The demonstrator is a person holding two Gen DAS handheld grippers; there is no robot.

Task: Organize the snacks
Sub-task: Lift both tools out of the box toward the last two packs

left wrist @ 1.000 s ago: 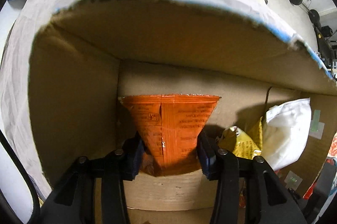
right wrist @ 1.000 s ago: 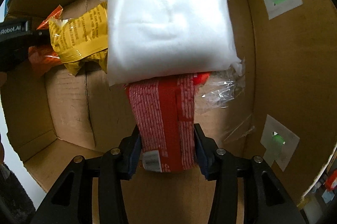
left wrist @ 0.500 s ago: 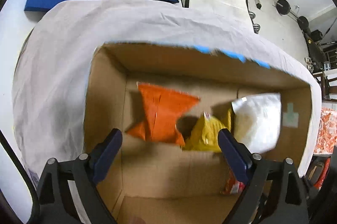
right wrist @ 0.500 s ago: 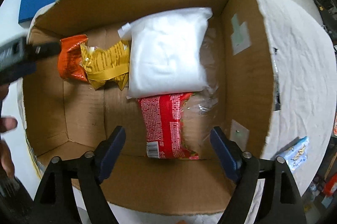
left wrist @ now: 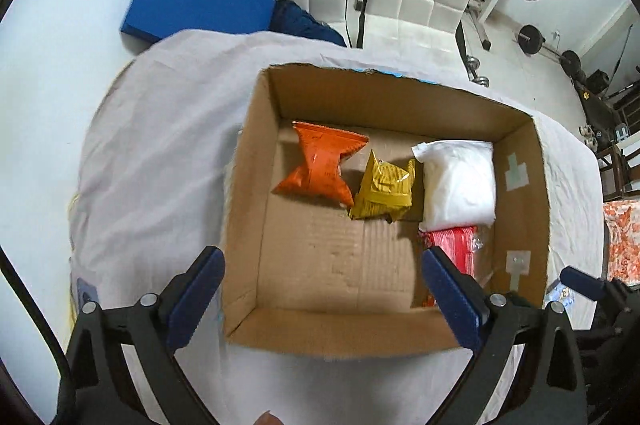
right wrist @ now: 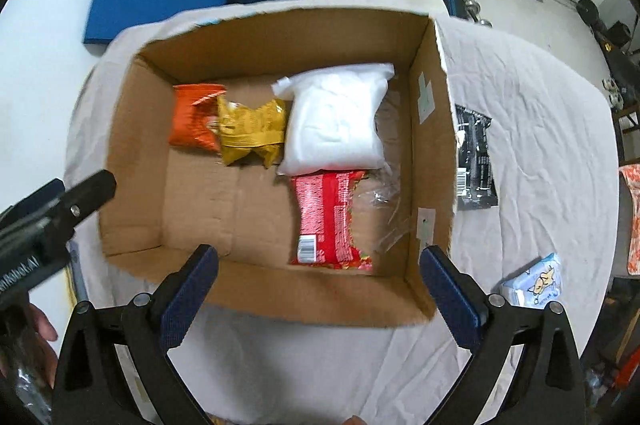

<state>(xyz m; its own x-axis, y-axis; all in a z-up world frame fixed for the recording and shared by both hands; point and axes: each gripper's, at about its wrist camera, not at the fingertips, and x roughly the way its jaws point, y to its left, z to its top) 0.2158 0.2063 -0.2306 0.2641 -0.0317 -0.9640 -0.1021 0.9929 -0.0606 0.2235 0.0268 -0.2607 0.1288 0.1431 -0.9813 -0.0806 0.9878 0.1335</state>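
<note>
Both grippers hang over the cardboard box, pointing almost straight down. Left gripper and right gripper have just been opening, nothing between their jaws. Orange packet and red packet lie inside.

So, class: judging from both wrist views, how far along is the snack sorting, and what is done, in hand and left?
Done: the orange packet, yellow packet, white bag and red packet lie in the cardboard box. In hand: nothing; the left gripper and right gripper have just been opening and hang empty above the box. Left: the black packet and pale blue packet lie outside on the cloth.
</note>
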